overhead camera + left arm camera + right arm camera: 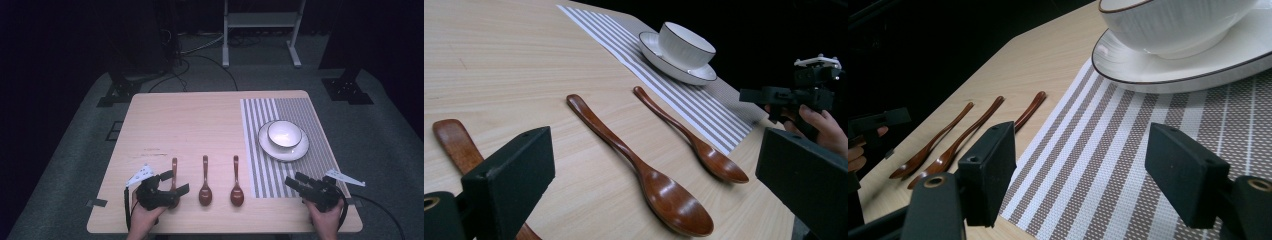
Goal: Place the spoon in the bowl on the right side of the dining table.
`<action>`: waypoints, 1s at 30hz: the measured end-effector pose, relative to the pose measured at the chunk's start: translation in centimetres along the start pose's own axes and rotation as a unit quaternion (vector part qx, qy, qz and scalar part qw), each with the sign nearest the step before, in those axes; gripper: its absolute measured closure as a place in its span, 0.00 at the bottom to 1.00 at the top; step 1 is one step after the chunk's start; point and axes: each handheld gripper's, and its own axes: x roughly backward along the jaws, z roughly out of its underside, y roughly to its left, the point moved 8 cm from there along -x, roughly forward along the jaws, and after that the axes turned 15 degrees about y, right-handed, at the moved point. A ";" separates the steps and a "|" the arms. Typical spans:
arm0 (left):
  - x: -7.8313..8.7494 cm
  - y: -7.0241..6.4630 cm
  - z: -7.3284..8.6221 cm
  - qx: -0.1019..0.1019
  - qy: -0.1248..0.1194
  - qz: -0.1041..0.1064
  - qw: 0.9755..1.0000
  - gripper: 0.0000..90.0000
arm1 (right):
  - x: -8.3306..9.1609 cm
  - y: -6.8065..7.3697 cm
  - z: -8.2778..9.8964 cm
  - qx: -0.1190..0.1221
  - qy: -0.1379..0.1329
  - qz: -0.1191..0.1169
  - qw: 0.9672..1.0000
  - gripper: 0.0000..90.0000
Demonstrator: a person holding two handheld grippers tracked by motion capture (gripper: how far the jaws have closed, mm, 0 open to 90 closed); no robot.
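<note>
My left gripper (175, 182), jaws open, straddles the leftmost spoon (174, 170), whose handle points away from me.

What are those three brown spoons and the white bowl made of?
The spoons look like wood with a glossy reddish-brown lacquer: their hollows catch highlights, though moulded plastic cannot be ruled out. The bowl and the plate under it seem glazed white ceramic, smooth and shiny with a thin dark rim line.

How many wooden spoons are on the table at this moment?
3, in a row left of the striped placemat: left spoon under the open left gripper, middle spoon, right spoon nearest the mat.
</note>
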 end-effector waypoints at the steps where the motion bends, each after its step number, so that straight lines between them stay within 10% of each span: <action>1: -0.1 0.0 0.0 0.000 0.001 0.001 1.000 0.01 | 0.0 0.1 0.0 0.001 0.001 0.000 1.000 0.30; 30: -1.3 -1.6 0.4 0.012 0.022 0.043 0.999 0.01 | -2.3 2.4 -1.7 0.027 0.043 -0.024 0.998 0.30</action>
